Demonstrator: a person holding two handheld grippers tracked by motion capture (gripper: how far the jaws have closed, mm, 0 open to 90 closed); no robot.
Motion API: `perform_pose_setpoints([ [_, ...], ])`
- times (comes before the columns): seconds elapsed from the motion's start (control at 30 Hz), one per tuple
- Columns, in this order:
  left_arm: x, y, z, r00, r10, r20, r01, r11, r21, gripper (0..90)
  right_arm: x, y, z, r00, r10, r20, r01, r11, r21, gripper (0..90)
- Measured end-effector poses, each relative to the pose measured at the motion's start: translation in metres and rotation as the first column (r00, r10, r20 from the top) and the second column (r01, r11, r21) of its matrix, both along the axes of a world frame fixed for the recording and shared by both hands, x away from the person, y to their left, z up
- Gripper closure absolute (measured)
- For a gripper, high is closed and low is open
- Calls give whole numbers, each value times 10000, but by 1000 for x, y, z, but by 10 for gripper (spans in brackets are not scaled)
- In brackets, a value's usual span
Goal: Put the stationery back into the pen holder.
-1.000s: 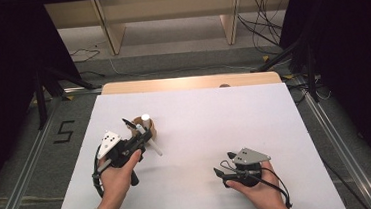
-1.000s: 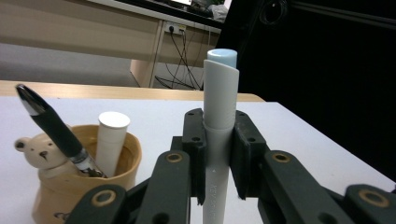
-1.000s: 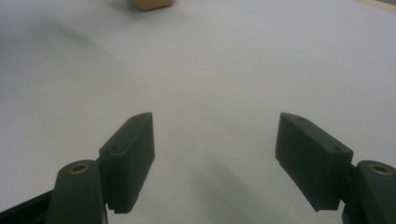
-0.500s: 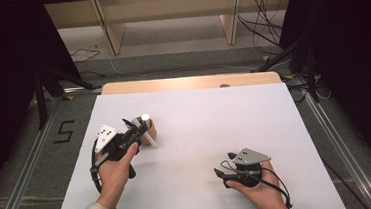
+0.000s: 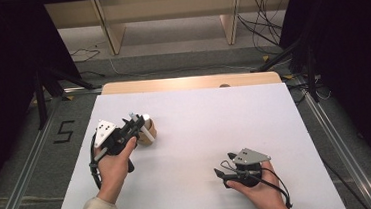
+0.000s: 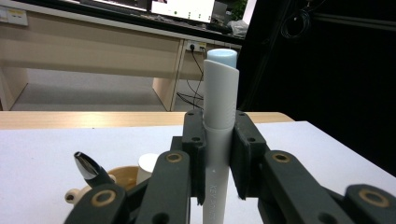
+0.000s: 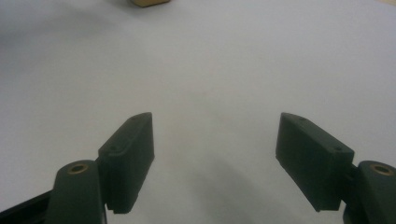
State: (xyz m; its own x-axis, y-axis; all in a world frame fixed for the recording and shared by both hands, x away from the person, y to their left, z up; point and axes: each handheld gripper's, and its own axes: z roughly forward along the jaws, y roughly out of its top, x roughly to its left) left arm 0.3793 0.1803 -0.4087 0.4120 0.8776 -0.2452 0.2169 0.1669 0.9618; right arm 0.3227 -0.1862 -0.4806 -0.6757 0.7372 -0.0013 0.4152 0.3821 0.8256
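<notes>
1. Since a second ago, the left gripper point(image 5: 136, 122) has travelled up and away from the person's side of the white table point(image 5: 216, 132), carrying the white marker point(image 6: 217, 135) with it, and now sits against the tan wooden holder point(image 5: 147, 135); the right gripper point(image 5: 222, 176) has stayed where it was.
2. In the left gripper view the marker stands upright between the two black jaws, which are closed narrowly on its barrel, with its pale blue cap point(image 6: 222, 57) at the top.
3. Raised lettering runs down the marker's barrel below the jaws; it seems to begin "KEY", but the rest is too faint to read.
4. Low left in that view, the holder point(image 6: 122, 177) sits just behind the jaws, with a white cylinder point(image 6: 148, 167) and a dark, shiny-tipped pen point(image 6: 88, 166) standing in it.
5. The right gripper rests on the table near the person's edge, well apart from the holder, held by the person's right hand point(image 5: 260, 191).
6. The right gripper view shows its jaws spread wide with nothing between them but bare white tabletop.
7. On the floor left of the table, black tape forms a large "5" point(image 5: 65, 131).
</notes>
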Motion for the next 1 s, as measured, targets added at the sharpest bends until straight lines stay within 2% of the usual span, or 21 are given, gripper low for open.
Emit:
perform_pose_setpoints([
  [0.63,7,5,4,9986,437,300,-444,9987,249,778,1,0,0,10000,24,14,-24,10000,-18,284],
  [1.0,9,7,6,9966,686,464,-697,9973,229,777,1,0,-1,10000,15,-14,-15,10000,-13,284],
])
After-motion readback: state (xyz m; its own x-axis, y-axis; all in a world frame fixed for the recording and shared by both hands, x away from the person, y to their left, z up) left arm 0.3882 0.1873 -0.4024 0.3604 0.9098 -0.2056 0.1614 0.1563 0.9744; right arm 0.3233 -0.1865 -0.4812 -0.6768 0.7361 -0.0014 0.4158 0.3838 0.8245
